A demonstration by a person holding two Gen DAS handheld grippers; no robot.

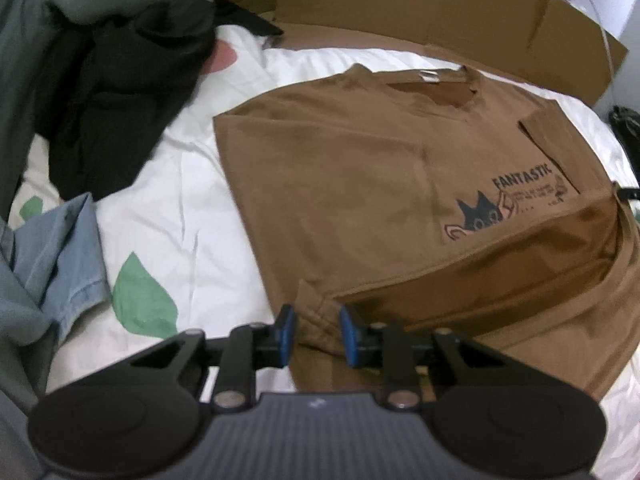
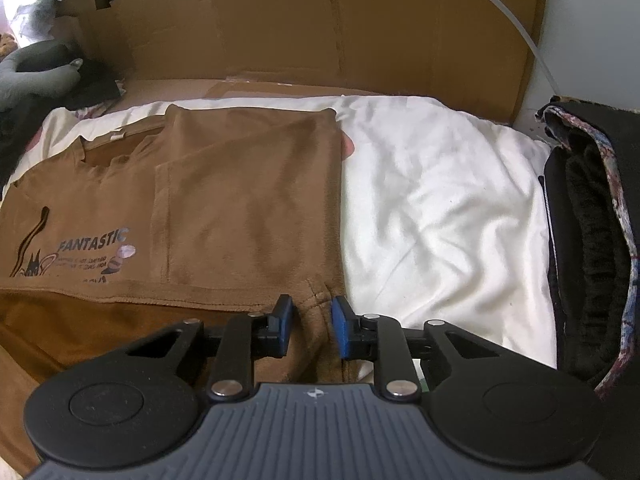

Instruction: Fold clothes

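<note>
Left of the left gripper lie a heap of dark clothes and a blue garment on the bed; these are well clear of its fingers. The brown shirt lies spread on the bed ahead of both grippers, its sides already turned in and its near edge lifted into a fold. The left fingers stand at a narrow gap with the shirt's near left corner bunched between them; the pads look close to the cloth, but whether they press it I cannot tell. No earlier look is to hand, so nothing can be said of how they got there.

The right gripper sits at the shirt's near right corner, fingers likewise narrow, with a pleat of brown cloth running up between them. Again the grip itself is not plain. To its right is bare white bedding, then a stack of dark folded clothes.

The risks, as I judge them: if either pair has only the top layer, the lift will peel the fold open instead of carrying the hem. If one corner slips, the hem will travel askew and the fold land crooked. A pinch too deep could also catch the sheet beneath and drag it along.
</note>
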